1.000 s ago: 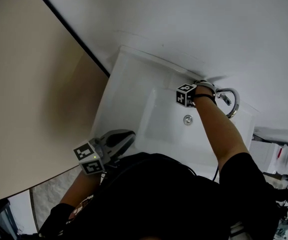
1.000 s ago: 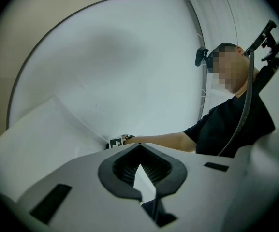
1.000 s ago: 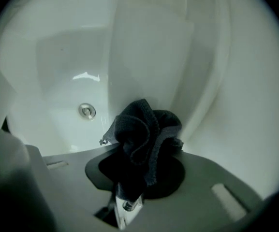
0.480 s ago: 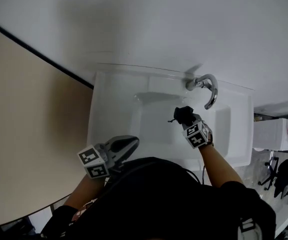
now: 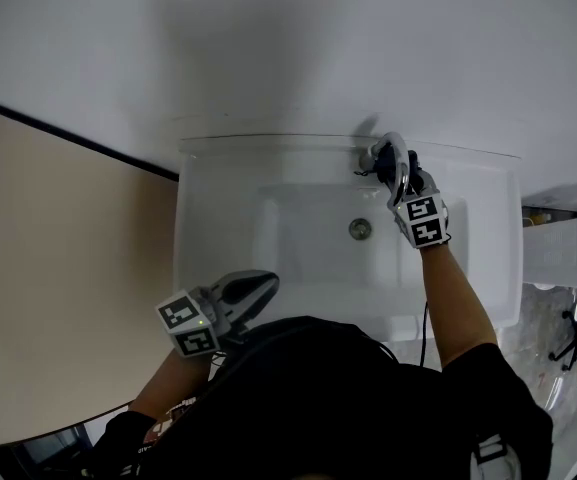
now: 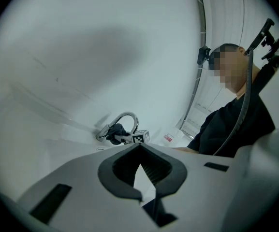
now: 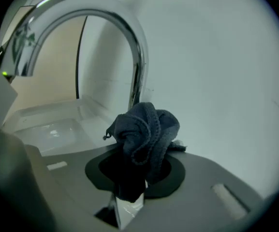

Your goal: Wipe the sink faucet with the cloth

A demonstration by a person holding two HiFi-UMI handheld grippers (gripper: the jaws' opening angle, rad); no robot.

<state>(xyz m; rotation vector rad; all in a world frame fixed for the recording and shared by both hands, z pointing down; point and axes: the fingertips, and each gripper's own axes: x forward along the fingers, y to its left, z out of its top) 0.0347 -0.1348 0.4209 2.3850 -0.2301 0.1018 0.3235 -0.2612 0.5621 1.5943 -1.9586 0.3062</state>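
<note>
A chrome curved faucet point(image 5: 389, 157) stands at the back rim of the white sink point(image 5: 218, 218). My right gripper point(image 5: 406, 176) is right beside the faucet's arc, shut on a bunched dark grey cloth point(image 5: 413, 168). In the right gripper view the cloth point(image 7: 145, 129) sticks out of the gripper point(image 7: 138, 154) just in front of the faucet point(image 7: 129, 37) stem. My left gripper point(image 5: 258, 286) hovers at the sink's front left corner, shut and holding nothing. From the left gripper view the faucet point(image 6: 127, 119) and the cloth point(image 6: 116, 132) show far off beyond the gripper point(image 6: 139, 148).
The drain point(image 5: 360, 229) lies in the middle of the basin. A white wall rises behind the sink, and a beige panel point(image 5: 58, 268) stands to the left. White boxes point(image 5: 563, 253) sit right of the sink. A person point(image 6: 236, 120) shows in the left gripper view.
My right gripper has carried the cloth from over the basin up and back to the faucet's arc. The left gripper has stayed at the sink's front left corner.
</note>
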